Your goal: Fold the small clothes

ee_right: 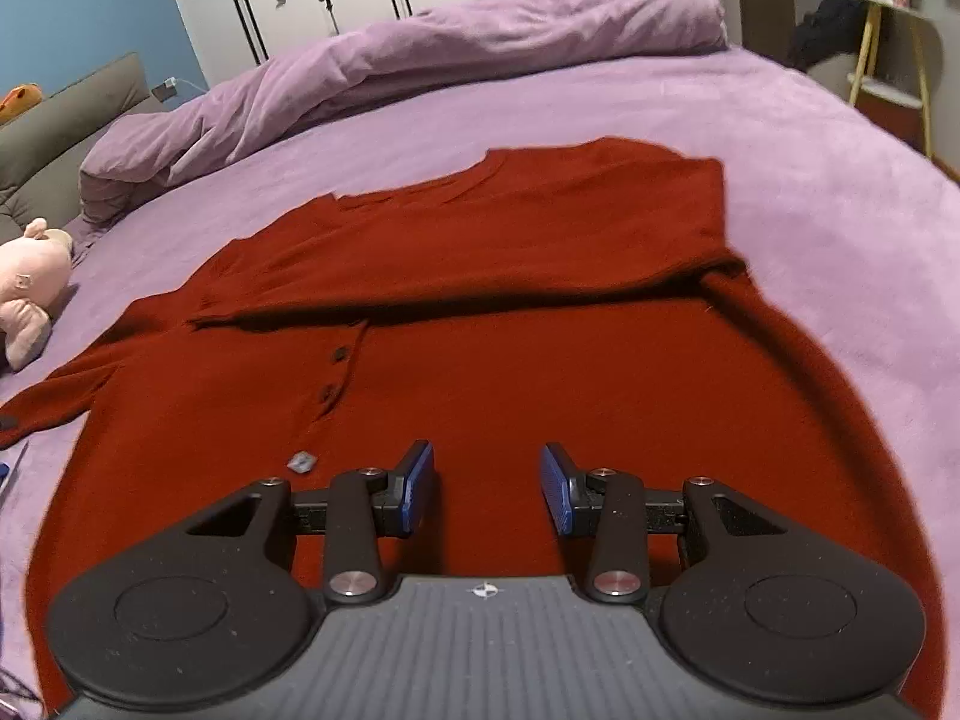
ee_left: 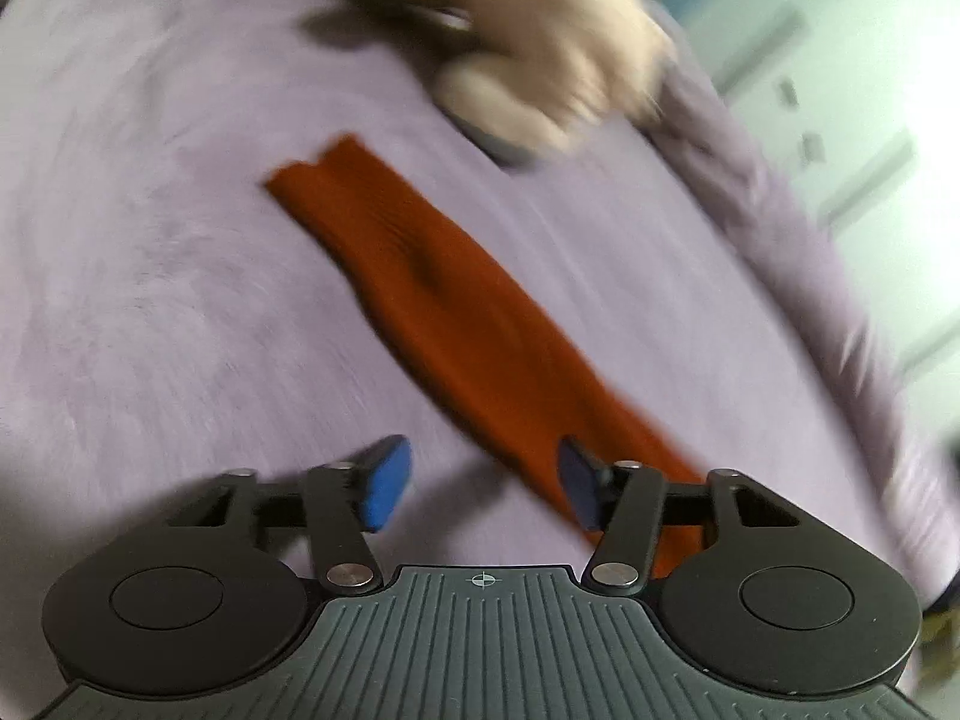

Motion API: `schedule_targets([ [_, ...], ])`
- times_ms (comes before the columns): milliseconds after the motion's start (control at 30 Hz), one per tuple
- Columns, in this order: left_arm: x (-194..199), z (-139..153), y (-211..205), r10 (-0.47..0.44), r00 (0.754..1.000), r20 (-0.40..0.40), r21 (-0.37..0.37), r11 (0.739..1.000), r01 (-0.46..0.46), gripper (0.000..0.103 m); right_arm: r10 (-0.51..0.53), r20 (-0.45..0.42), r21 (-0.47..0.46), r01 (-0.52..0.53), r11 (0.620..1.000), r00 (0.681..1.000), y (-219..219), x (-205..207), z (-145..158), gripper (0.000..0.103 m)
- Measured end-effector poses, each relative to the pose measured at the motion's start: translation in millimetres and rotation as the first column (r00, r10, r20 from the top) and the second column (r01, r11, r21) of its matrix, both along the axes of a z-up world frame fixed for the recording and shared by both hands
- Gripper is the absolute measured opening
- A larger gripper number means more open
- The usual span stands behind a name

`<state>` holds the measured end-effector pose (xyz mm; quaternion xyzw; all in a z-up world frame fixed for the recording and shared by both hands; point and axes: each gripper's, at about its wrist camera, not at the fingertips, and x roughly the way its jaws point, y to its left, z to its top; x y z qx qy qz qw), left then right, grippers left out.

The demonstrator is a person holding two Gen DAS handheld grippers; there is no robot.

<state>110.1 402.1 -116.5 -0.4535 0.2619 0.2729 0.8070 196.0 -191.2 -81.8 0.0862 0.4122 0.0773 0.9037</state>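
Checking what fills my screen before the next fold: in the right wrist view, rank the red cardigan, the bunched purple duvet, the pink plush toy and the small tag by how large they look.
1. red cardigan, though nearness to the camera inflates it
2. bunched purple duvet
3. pink plush toy, partly cut off at the left edge
4. small tag

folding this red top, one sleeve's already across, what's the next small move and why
Probably bring the left gripper down on the other sleeve and close: it lies flat on the bed, while both grippers are open and empty, the right gripper over the top.
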Motion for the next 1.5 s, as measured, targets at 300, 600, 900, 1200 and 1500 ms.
schedule_targets([
  [300,9.4,-31.7,58.7,0.149,0.981,0.124,-0.212,0.970,-0.120,0.009,-0.011,-0.015,-0.035,0.011,0.999,1.000,18.9,3.7,11.1,0.038],
  [600,49.4,87.1,-52.6,-0.323,0.923,0.212,0.227,0.934,0.275,0.008,-0.022,0.016,-0.028,0.022,0.999,1.000,11.3,5.6,16.7,0.038],
  [900,120.0,126.5,-313.6,-0.854,0.502,0.136,0.452,0.504,0.736,0.021,-0.059,0.077,0.084,0.052,0.995,0.995,-12.5,1.2,33.2,0.038],
  [1200,121.0,51.6,-332.8,-0.804,0.579,-0.133,0.315,0.520,0.794,0.053,-0.018,0.050,0.181,0.008,0.984,0.999,-34.5,29.8,29.0,0.038],
  [1500,114.7,41.6,-283.3,-0.714,0.672,-0.198,0.298,0.609,0.735,0.059,-0.024,-0.045,0.279,0.035,0.960,0.999,-32.7,120.5,-3.6,0.068],
])
